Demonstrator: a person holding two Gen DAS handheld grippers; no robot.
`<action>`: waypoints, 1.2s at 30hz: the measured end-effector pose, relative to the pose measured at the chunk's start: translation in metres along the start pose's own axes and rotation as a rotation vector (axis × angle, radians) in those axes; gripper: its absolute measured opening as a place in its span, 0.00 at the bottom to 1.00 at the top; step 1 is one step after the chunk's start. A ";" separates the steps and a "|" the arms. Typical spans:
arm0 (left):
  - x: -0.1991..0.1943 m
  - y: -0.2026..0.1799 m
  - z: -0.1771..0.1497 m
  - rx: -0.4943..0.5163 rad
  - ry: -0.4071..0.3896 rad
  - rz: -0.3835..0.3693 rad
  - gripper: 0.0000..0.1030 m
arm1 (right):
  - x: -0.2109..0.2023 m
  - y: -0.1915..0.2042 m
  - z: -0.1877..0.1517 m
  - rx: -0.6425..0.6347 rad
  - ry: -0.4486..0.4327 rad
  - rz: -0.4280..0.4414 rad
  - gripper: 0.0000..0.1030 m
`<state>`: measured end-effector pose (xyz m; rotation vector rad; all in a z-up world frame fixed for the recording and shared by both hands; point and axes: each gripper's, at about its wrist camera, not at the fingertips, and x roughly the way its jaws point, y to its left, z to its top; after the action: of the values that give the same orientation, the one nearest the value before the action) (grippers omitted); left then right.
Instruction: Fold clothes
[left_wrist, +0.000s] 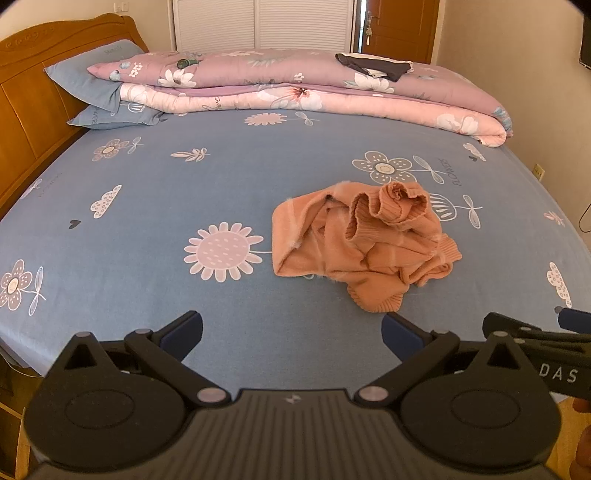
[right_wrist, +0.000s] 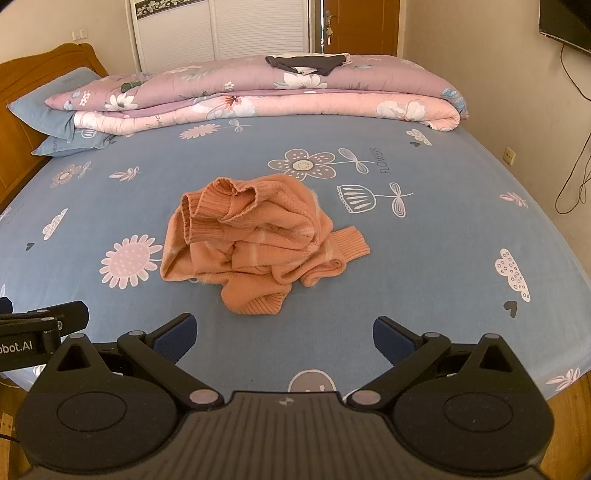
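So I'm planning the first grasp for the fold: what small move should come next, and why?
Probably bring the right gripper forward and down to the ribbed hem at the near edge of the orange sweater. Both it and the left gripper are open and empty, short of the sweater, which lies crumpled on the blue bedsheet and needs spreading flat first.

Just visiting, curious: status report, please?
Left hand-held gripper open, empty. Right hand-held gripper open, empty. Orange sweater crumpled on bed, untouched. Nothing in the way.
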<state>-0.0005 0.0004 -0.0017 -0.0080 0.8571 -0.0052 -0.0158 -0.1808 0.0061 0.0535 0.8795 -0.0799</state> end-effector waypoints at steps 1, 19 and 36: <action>0.000 0.000 0.000 0.001 -0.001 0.000 0.99 | 0.000 0.000 0.000 0.000 0.000 -0.001 1.00; 0.001 0.003 0.001 -0.008 0.003 0.001 0.99 | 0.003 0.005 0.001 -0.002 0.008 -0.006 1.00; 0.001 0.008 -0.001 -0.030 -0.004 -0.023 0.99 | 0.003 0.006 0.001 0.001 0.003 -0.005 1.00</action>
<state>-0.0004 0.0087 -0.0031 -0.0460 0.8534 -0.0135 -0.0127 -0.1750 0.0039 0.0518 0.8830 -0.0851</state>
